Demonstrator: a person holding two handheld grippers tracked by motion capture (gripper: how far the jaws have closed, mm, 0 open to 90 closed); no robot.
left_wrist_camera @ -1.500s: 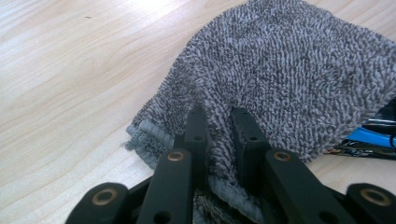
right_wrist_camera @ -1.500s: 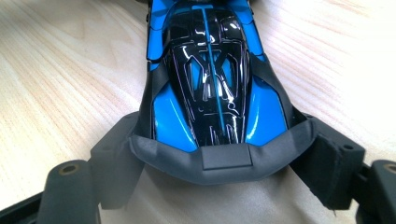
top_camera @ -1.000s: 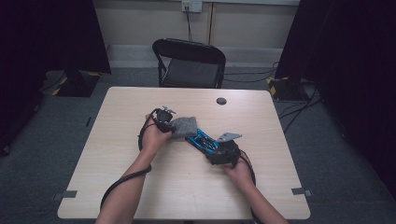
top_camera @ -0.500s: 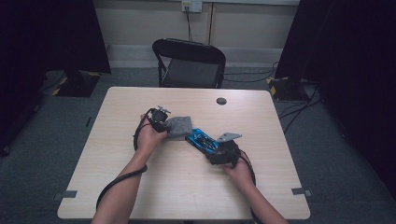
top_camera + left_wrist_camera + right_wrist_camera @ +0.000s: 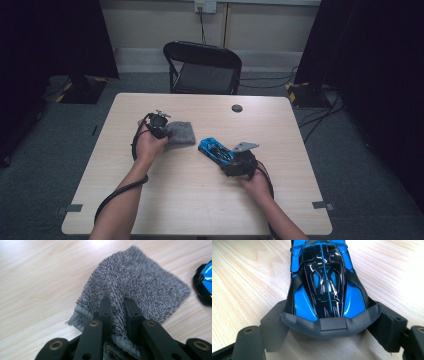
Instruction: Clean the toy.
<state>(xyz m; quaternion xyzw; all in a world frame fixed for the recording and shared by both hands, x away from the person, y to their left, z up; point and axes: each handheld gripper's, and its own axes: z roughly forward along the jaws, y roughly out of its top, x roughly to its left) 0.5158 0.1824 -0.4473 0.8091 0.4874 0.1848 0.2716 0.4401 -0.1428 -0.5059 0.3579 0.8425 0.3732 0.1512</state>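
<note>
Pinching grey cloth [image 5: 135, 287] up close, left gripper [image 5: 117, 306], overhead chair [image 5: 205, 67]

- Cloth [image 5: 180, 133] lies on the table [image 5: 150, 200], left of the car [image 5: 215, 149], apart from it.
- A chair [image 5: 202, 67] stands behind the table.

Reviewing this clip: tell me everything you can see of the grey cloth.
The grey cloth is a small, roughly square piece of looped terry-like fabric, mottled grey, with a stitched hem along its near edge. It lies spread on the wooden table, one corner bunched and pinched between the shut jaws of the left gripper. It sits left of the blue toy car and apart from it, with bare tabletop between them.
</note>
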